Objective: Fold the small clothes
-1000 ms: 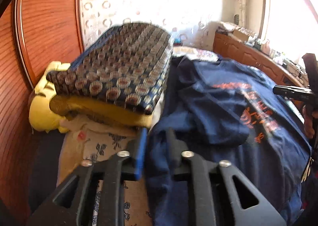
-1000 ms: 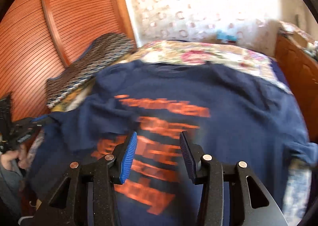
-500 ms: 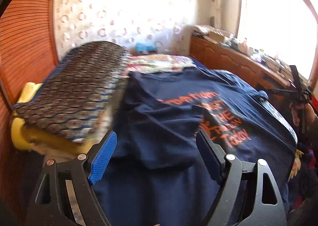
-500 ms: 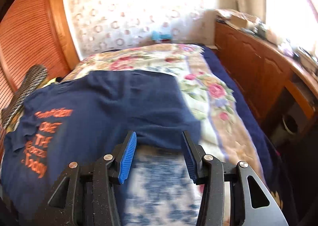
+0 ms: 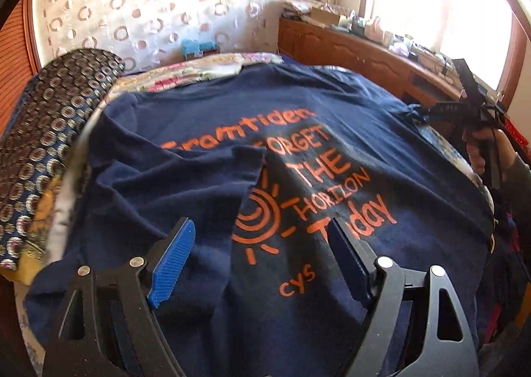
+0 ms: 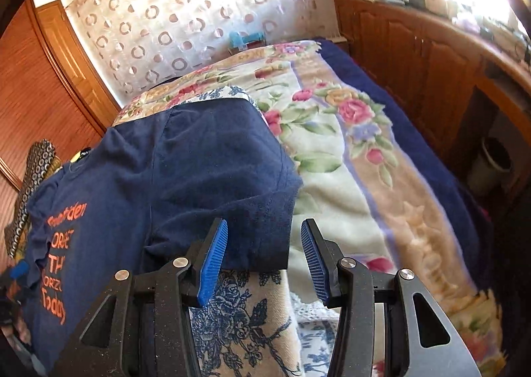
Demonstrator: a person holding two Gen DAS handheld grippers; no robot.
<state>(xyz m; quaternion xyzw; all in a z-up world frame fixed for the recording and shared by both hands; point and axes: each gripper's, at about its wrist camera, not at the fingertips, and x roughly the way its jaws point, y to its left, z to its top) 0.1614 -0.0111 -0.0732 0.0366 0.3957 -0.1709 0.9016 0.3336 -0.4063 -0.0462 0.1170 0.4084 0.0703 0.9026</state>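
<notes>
Hovering over the T-shirt (image 5: pixel 348 131) — both grippers' jaws spread.

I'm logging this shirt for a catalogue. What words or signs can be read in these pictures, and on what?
All are orange print on the navy T-shirt:
"Framtiden", its first letter partly covered by the folded-over sleeve
"ORGET", its start also covered
"THE"
"HORIZON"
"Today"
"cys", small, below a sun drawing
No other text is readable anywhere.

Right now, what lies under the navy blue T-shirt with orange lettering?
Under the navy blue T-shirt with orange lettering, a blue-and-white floral cloth shows at its near edge, and a rose-patterned blanket spreads beside it. What lies beneath the shirt's middle is covered.
</notes>
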